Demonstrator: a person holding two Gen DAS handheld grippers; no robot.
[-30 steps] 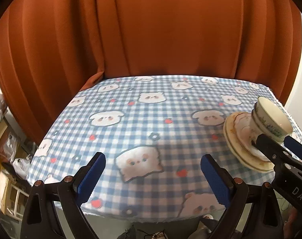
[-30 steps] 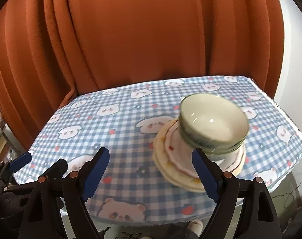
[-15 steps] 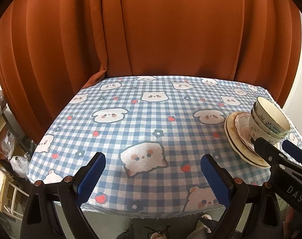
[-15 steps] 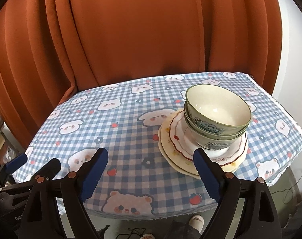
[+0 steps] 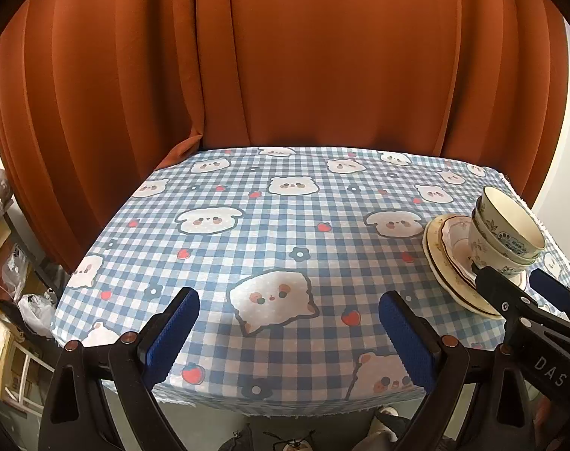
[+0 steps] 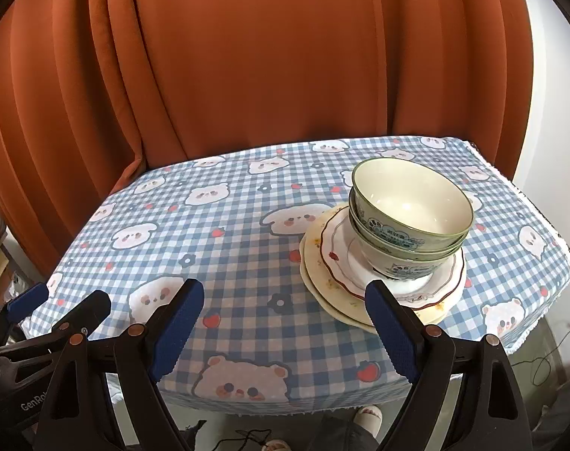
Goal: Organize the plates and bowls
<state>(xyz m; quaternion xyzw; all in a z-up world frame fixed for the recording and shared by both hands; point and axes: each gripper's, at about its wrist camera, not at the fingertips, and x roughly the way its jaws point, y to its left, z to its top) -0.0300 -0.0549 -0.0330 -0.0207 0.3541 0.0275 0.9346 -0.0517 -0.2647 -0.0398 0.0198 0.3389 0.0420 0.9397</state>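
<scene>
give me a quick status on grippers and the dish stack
Left hand-held gripper open, empty. Right hand-held gripper open, empty, short of the stack. Bowls nested on plates near the tablecloth's right edge. Nothing in the way.

We see our right gripper (image 6: 285, 323) held wide apart over the near edge of the checked tablecloth (image 6: 228, 248). Ahead to the right, nested bowls (image 6: 409, 210) sit on stacked plates (image 6: 322, 259). An orange curtain (image 6: 266, 56) hangs behind.
</scene>
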